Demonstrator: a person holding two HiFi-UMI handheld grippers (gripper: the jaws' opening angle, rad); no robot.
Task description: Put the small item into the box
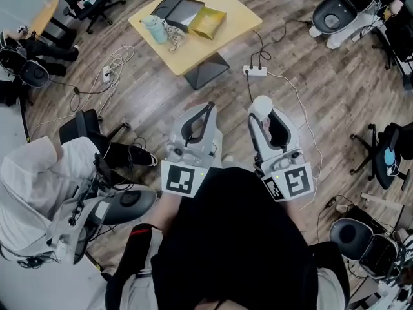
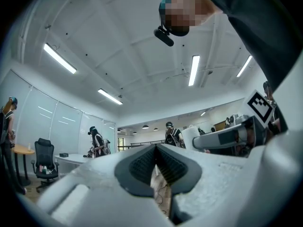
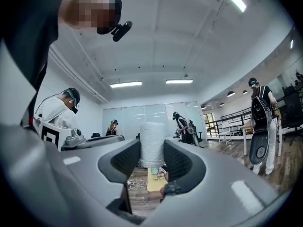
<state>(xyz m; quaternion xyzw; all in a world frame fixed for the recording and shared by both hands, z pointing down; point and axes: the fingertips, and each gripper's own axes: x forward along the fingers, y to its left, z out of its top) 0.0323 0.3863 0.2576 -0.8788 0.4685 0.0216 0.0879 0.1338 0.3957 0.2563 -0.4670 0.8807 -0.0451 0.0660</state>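
Right gripper view: white roll (image 3: pixel 152 138) pinched btw right gripper (image 3: pixel 151 148) jaws.

No readable text anywhere (only square marker patterns on cubes (image 1: pixel 179 178)).

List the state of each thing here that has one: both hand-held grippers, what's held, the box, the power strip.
Left hand-held gripper: shut, nothing between the jaws.
Right hand-held gripper: shut on the white roll.
White roll: held upright between the jaws, not yet at the box.
Box: flat on the yellow table; open or closed, cannot tell.
Power strip: on the floor, cables plugged in.
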